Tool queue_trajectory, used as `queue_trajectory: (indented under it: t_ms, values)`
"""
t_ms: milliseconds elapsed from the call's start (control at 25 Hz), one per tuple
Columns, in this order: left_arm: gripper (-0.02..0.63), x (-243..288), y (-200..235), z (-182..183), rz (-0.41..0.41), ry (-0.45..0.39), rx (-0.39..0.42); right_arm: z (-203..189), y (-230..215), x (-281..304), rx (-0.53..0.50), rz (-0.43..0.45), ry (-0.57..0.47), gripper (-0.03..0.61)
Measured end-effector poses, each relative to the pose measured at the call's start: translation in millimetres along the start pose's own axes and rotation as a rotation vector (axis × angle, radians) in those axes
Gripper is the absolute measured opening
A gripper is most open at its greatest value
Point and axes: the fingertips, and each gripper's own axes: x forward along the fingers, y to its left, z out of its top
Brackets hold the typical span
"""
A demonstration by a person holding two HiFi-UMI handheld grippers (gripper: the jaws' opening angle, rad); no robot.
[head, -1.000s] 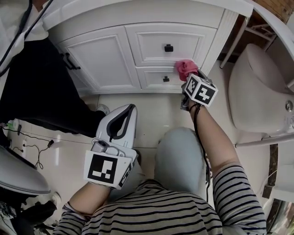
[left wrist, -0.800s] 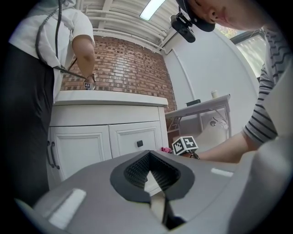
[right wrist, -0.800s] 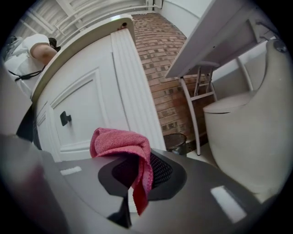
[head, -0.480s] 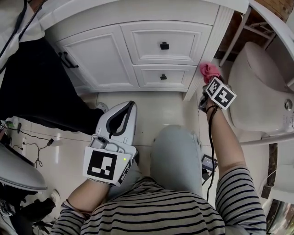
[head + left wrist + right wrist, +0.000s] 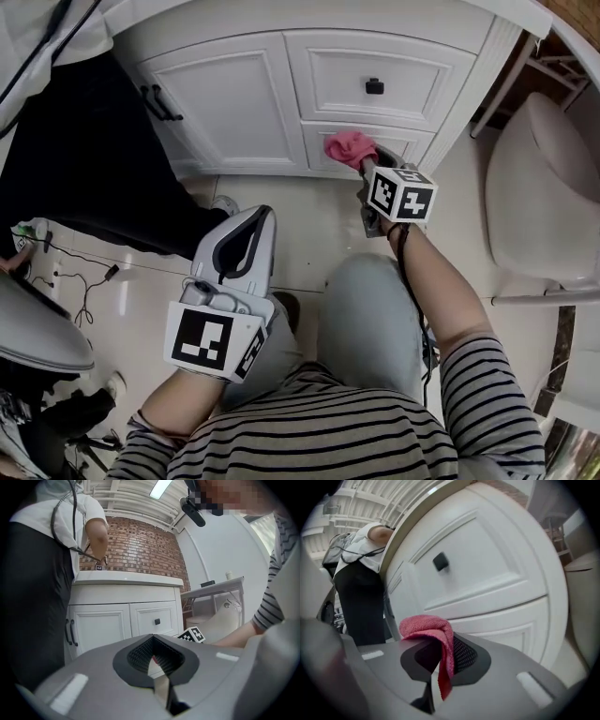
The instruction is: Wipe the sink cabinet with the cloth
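The white sink cabinet (image 5: pixel 244 103) fills the top of the head view, with a door at left and two drawers at right. My right gripper (image 5: pixel 367 161) is shut on a pink cloth (image 5: pixel 348 146) and presses it against the lower drawer front, hiding that drawer's knob. In the right gripper view the pink cloth (image 5: pixel 433 632) hangs folded over the shut jaws of the right gripper (image 5: pixel 440 641), close to the drawer panels (image 5: pixel 487 588). My left gripper (image 5: pixel 257 220) hangs over the floor, shut and holding nothing; the left gripper (image 5: pixel 153 639) faces the cabinet (image 5: pixel 122 620) from a distance.
A person in black trousers (image 5: pixel 84 169) stands close at the cabinet's left. A toilet (image 5: pixel 544 187) sits at the right, with a metal rack (image 5: pixel 530 66) behind it. Cables (image 5: pixel 84 281) lie on the tiled floor at left. My knee (image 5: pixel 375 319) is below the right gripper.
The right gripper with the cloth swept right to the cabinet's corner post, then came back left onto the lower drawer front. The left gripper has stayed where it was.
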Motion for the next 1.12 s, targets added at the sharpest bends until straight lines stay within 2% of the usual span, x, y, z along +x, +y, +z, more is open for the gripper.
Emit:
queue_trajectory:
  t_ms: [160,320,560,840,1120]
  values:
    - [0.000,-2,22,-10,0.037,0.020,-0.018,-33,29,47,-0.148,0.079,0.116,0.041]
    - [0.000,4,34,-19,0.050,0.035,-0.038,-41,21,70,-0.206,0.027,0.147,0.041]
    - [0.000,16,26,-22,0.025,0.039,-0.035,-35,-9,61,-0.211,-0.014,0.148,0.041]
    - [0.000,26,8,-20,-0.006,0.044,-0.020,-29,-62,20,-0.107,-0.096,0.100,0.041]
    - [0.000,40,-4,-19,-0.016,0.050,-0.011,-25,-129,-20,-0.073,-0.213,0.090,0.038]
